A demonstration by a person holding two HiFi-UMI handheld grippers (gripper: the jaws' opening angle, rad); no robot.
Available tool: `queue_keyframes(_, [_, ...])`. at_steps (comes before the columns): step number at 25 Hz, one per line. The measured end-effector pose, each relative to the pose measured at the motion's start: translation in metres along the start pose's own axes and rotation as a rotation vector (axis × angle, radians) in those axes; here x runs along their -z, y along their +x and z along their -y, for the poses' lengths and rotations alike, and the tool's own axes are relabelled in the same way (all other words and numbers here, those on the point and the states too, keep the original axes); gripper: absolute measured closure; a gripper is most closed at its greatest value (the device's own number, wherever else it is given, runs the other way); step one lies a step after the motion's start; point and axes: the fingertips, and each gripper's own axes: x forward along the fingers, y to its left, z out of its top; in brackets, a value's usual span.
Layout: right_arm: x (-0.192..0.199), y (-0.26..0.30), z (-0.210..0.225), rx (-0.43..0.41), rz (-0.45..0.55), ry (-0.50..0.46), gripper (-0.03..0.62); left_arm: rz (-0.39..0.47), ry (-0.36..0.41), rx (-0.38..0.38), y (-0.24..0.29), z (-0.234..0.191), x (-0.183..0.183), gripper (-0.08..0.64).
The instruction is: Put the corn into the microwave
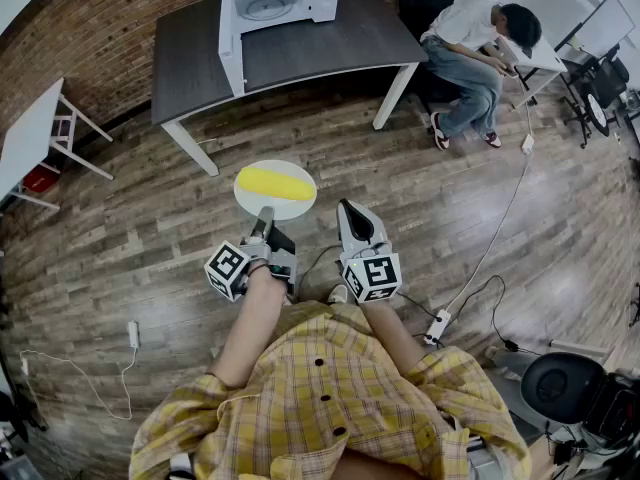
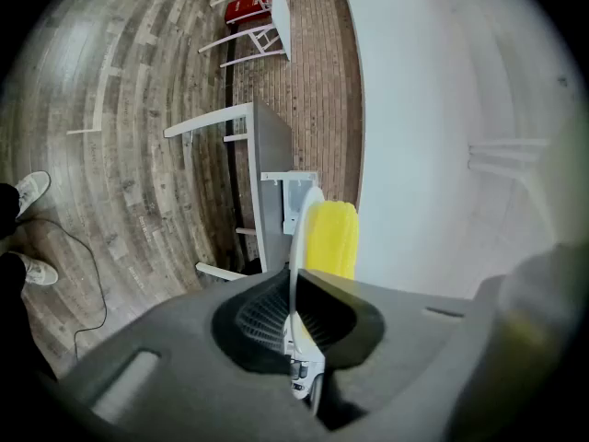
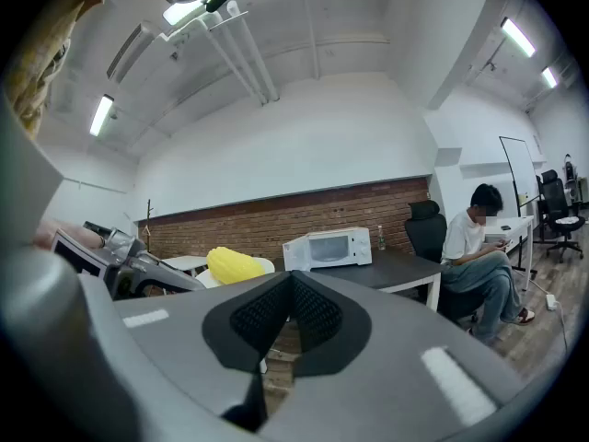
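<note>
A yellow corn cob (image 1: 273, 181) lies on a round white plate (image 1: 300, 205) held level above the wood floor. My left gripper (image 1: 265, 211) is shut on the plate's near rim. In the left gripper view the plate (image 2: 294, 238) shows edge-on between the pads, with the corn (image 2: 331, 238) beside it. My right gripper (image 1: 347, 208) hangs just right of the plate, shut and holding nothing; its jaws meet in the right gripper view (image 3: 293, 288). The white microwave (image 1: 275, 3) stands on the dark table (image 1: 320, 53) ahead, its door swung open. The right gripper view also has the corn (image 3: 235, 265) and the microwave (image 3: 327, 249).
A person (image 1: 470, 48) sits at a desk to the right of the dark table. A white side table (image 1: 30, 128) stands at the left. Cables and a power strip (image 1: 440, 323) lie on the floor at the right, and a black office chair (image 1: 560, 388) is at the lower right.
</note>
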Motion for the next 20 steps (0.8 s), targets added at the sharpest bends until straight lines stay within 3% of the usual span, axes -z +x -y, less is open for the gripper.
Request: queue_keyframes(20, [-0.009,-0.023,0.061,-0.084,0.029,-0.046,0.588,0.059,-0.009,0.027,0.027,-0.004,0.061,0.549])
